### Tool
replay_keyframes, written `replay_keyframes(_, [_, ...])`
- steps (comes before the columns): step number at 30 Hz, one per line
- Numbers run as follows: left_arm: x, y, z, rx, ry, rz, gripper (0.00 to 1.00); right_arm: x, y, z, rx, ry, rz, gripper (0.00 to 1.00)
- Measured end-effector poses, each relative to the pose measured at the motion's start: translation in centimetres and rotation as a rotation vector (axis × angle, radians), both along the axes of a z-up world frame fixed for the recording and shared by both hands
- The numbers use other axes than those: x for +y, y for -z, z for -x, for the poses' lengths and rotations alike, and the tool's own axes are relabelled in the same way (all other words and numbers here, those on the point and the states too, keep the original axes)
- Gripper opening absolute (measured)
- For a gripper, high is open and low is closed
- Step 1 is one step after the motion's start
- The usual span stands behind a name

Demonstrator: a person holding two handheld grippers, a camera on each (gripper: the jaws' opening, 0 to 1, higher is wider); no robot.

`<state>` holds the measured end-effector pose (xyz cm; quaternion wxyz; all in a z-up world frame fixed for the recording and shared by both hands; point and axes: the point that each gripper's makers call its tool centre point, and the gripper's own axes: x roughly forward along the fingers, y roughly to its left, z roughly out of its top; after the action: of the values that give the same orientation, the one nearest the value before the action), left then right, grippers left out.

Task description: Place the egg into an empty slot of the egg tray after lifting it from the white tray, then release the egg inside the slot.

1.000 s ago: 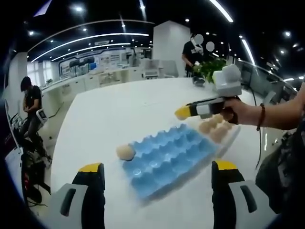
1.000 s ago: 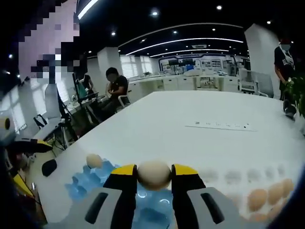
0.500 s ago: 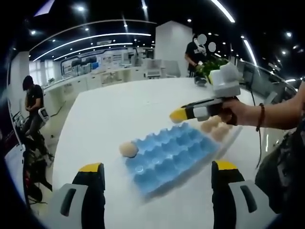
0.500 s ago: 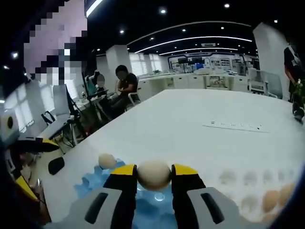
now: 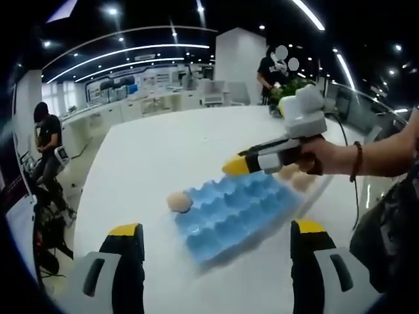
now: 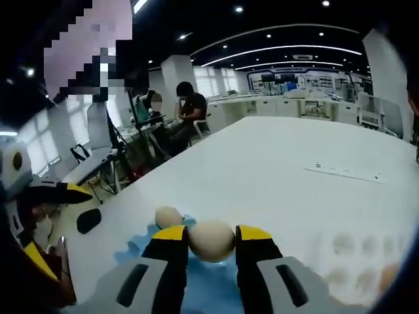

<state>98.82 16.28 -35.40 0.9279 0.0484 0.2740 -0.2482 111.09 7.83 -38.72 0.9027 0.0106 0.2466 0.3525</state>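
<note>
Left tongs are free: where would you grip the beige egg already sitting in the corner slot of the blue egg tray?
Grip the beige egg across its exposed upper half, coming from above, since the blue egg tray cups its lower part. The open left tongs face it already.

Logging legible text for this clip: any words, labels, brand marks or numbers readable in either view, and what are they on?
No text can be read in either view.
Dark marks on the flat strip lying on the white table: too small and blurred to read.
Lit panels on the far wall: blurred, nothing legible.
Blue egg tray, the held egg and both grippers, left and right: no print visible.
</note>
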Motion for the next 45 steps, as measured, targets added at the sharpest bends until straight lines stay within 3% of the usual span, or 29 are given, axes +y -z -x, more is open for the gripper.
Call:
replay_keyframes(14, [-0.2,0.0,0.1,0.006,0.002,0.0,0.94,3.6,0.6,0.4,-0.003,-0.084,0.024,0.29])
replay_keyframes(45, [1.1,0.2,0.0,0.008,-0.033,0.005,0.94,5.8,3.2,-0.1,-0.008,-0.122,0.092,0.29])
